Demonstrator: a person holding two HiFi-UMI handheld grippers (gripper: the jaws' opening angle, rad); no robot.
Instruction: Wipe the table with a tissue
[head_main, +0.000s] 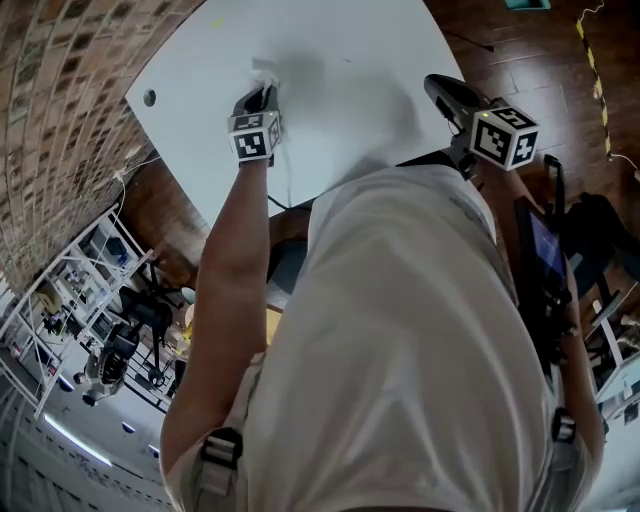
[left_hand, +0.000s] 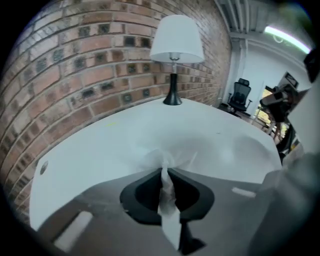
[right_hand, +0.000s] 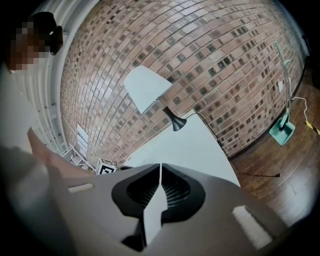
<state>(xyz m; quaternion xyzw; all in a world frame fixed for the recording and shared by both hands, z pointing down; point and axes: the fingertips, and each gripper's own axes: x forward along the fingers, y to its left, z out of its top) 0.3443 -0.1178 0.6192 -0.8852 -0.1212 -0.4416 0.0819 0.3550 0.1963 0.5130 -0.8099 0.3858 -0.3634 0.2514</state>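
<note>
Head view: the left hand-held gripper (head_main: 264, 95) points down at the far-left part of the white worktop (head_main: 370, 60). The tissue (head_main: 264, 70) is bunched at its tip and appears to touch the surface. The right hand-held gripper (head_main: 436, 85) hangs over the worktop's right edge, well apart from the tissue.

Left gripper view: the jaws are almost closed and pinch the tissue. It is white and thin, twisted to a narrow strand between the jaws and fanned out, crumpled, ahead of them. A lamp (left_hand: 175, 50) stands at the far edge. For a good wipe, hold the pinch firm, press the fanned part flat, and sweep in overlapping passes clear of the lamp.

Right gripper view: the jaws meet with nothing between them.
</note>
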